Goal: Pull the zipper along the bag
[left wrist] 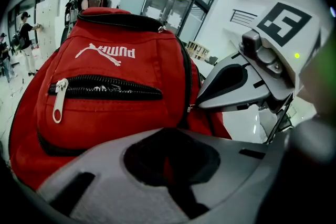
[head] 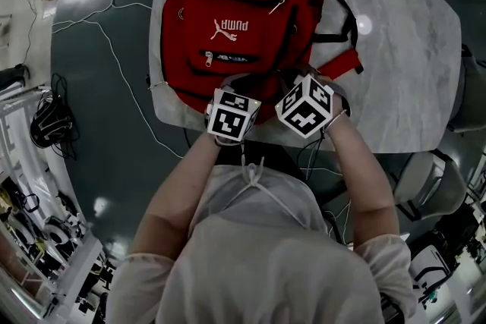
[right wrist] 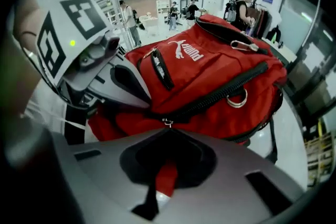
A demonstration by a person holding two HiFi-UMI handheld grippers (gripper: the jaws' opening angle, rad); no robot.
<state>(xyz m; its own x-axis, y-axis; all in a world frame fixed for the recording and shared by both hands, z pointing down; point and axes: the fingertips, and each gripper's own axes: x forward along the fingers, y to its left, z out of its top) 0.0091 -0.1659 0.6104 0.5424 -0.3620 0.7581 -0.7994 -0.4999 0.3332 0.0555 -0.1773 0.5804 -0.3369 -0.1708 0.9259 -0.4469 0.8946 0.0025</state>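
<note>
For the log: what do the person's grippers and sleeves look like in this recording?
Both the left gripper and the right gripper have smooth grey moulded jaws around a dark hollow. Each carries a white cube printed with black square markers, and a small green light beside it. The person wears a pale, thin top with short sleeves.

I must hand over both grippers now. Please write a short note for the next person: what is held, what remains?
Left gripper: shut on the red fabric backpack, near its bottom edge.
Right gripper: shut on a red strip just under the small metal zip slider.
Backpack lies on the pale marble table.
Slider sits at the zip's near end; the pull along the black zip is left.
</note>
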